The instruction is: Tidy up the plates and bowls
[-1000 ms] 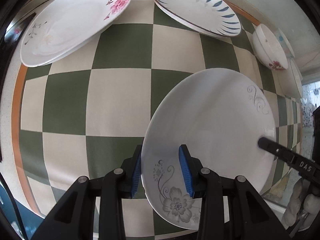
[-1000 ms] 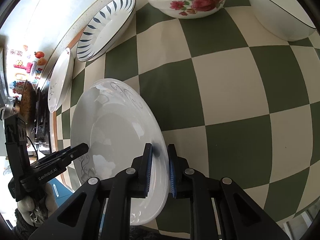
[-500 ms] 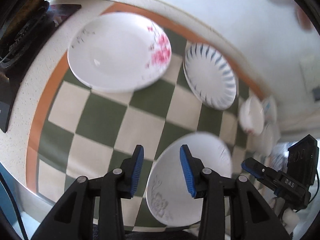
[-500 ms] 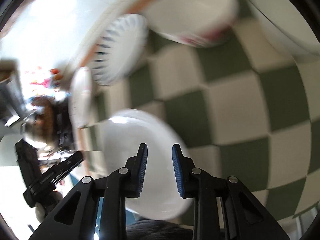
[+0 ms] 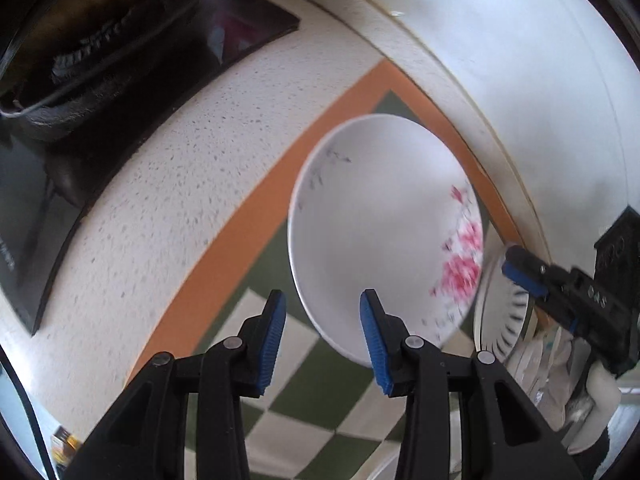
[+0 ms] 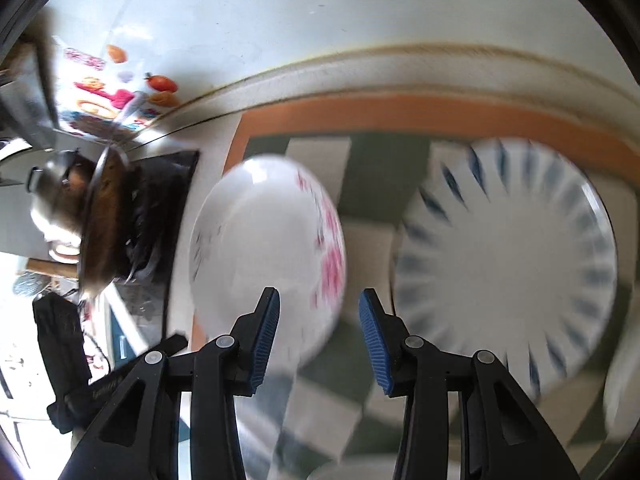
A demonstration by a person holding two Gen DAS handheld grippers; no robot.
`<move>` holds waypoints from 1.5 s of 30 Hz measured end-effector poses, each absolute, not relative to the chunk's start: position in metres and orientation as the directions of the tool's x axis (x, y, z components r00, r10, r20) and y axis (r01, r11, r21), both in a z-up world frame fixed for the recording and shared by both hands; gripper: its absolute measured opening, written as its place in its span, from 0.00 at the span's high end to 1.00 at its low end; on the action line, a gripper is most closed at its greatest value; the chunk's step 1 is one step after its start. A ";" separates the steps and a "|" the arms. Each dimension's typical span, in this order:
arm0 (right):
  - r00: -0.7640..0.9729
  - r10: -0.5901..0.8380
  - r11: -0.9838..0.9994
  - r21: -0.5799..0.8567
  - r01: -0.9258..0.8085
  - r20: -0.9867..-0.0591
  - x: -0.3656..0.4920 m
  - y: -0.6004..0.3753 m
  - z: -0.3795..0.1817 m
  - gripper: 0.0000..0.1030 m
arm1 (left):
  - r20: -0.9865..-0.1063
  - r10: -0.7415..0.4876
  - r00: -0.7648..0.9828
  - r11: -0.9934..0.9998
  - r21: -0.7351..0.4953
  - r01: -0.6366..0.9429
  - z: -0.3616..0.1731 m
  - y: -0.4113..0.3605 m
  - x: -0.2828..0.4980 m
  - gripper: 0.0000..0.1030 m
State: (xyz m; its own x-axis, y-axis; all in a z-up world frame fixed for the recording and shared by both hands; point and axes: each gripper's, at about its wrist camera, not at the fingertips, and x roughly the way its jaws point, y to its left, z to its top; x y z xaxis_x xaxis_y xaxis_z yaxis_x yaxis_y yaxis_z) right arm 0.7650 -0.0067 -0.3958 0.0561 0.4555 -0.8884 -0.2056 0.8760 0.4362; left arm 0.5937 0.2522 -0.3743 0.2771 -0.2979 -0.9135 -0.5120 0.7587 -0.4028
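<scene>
Home kitchen: stove point(image 5: 100, 60) set in speckled countertop point(image 5: 180, 200).

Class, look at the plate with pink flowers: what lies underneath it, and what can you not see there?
The pink-flower plate rests on the green-and-cream checked cloth, near its orange border. The cloth directly beneath is covered, so anything there stays hidden.

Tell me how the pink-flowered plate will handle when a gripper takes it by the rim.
The pink-flowered plate looks glazed and glossy, with highlights on it in the right wrist view, so the pads may slip on its rim. It appears rigid ceramic, probably breakable if dropped on the checked cloth. It is wide and shallow, so a one-sided rim grip would likely let it droop.
</scene>
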 end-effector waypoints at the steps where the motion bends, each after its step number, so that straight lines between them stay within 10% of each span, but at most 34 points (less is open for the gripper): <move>1: 0.055 0.432 0.886 0.412 -0.215 -0.900 0.779 0.003 -0.399 0.57 | -0.913 -0.305 0.271 0.757 -0.405 -0.513 -0.380 0.256 0.600 0.66; 9: -0.024 0.346 0.907 0.341 -0.247 -0.938 0.836 0.035 -0.445 0.57 | -0.922 -0.310 0.232 0.780 -0.386 -0.492 -0.407 0.260 0.628 0.71; 13: -0.062 0.394 0.882 0.396 -0.257 -0.917 0.840 0.040 -0.454 0.79 | -0.920 -0.316 0.231 0.787 -0.390 -0.478 -0.414 0.260 0.633 0.78; 45: 0.077 0.463 0.885 0.455 -0.098 -0.883 0.695 -0.078 -0.373 0.81 | -0.923 -0.343 0.173 0.906 -0.374 -0.201 -0.329 0.198 0.573 0.78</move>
State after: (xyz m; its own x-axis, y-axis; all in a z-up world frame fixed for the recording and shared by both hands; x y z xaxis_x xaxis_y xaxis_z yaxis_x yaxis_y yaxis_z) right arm 0.6954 -0.0776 -0.3732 0.0770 0.4630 -0.8830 -0.0985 0.8848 0.4554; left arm 0.5730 0.1975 -0.3293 0.1734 -0.3427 -0.9233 -0.2006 0.9056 -0.3738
